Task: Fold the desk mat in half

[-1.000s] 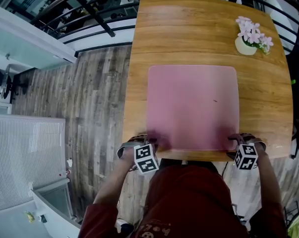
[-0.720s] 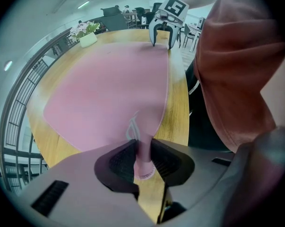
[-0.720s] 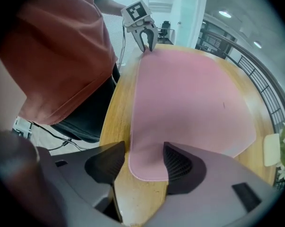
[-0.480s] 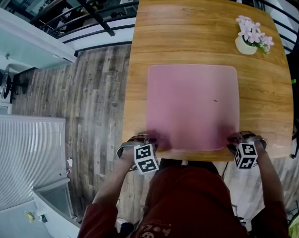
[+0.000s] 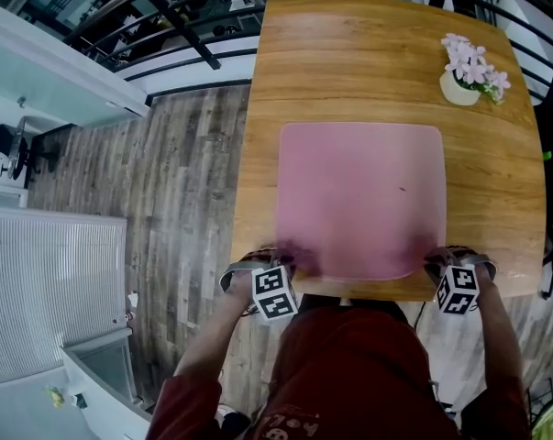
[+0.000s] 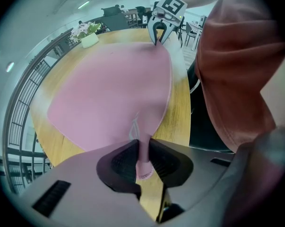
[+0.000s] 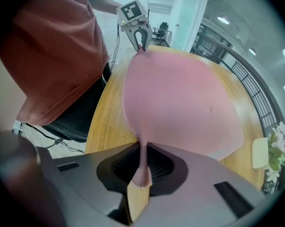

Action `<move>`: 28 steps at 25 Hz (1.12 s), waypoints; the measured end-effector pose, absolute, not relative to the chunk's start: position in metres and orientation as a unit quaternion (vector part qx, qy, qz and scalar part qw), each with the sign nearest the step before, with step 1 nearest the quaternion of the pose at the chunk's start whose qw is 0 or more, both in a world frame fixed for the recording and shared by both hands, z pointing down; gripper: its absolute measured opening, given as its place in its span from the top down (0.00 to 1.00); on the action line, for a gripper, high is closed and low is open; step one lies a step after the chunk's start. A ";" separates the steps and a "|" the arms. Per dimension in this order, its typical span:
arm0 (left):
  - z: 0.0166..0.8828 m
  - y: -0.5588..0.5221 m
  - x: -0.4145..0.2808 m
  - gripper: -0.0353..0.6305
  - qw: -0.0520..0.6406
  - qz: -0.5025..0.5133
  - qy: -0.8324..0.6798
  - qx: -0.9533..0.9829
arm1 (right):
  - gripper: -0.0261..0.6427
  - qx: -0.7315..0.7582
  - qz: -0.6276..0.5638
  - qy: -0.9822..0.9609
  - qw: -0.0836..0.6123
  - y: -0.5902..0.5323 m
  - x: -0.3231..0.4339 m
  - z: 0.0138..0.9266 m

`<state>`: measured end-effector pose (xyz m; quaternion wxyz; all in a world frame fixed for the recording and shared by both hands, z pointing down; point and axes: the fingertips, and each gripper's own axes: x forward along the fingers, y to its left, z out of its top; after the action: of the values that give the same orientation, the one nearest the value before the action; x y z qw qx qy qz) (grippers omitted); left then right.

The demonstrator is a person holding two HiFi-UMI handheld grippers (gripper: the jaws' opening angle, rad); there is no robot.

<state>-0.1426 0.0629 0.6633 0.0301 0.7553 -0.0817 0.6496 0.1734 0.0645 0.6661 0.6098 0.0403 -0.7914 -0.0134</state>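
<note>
Step in hand: grip phase; fold not yet begun. Desk mat (image 5: 360, 200) lies flat on table (image 5: 368, 53), near edge twd. person. Left gripper (image 6: 142, 148) & right gripper (image 7: 143, 159): jaws have just been closing, each now pinches one near corner of mat, corner pulled up betw. pads. Next move, prob.: lift both corners together, carry to far edge, keep level so edges align. Head view shows whole mat & flower pot (image 5: 461, 85) well apart; only gripper views show the pinch
</note>
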 end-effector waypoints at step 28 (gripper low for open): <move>0.646 0.002 -0.129 0.84 0.030 0.653 -0.210 0.727 | 0.89 0.106 -0.094 -0.821 0.553 -0.014 0.178 0.646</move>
<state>-0.1291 0.0016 0.6465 0.0301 0.7274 -0.2097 0.6527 0.1776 -0.0139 0.6461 0.5532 0.1059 -0.8208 -0.0945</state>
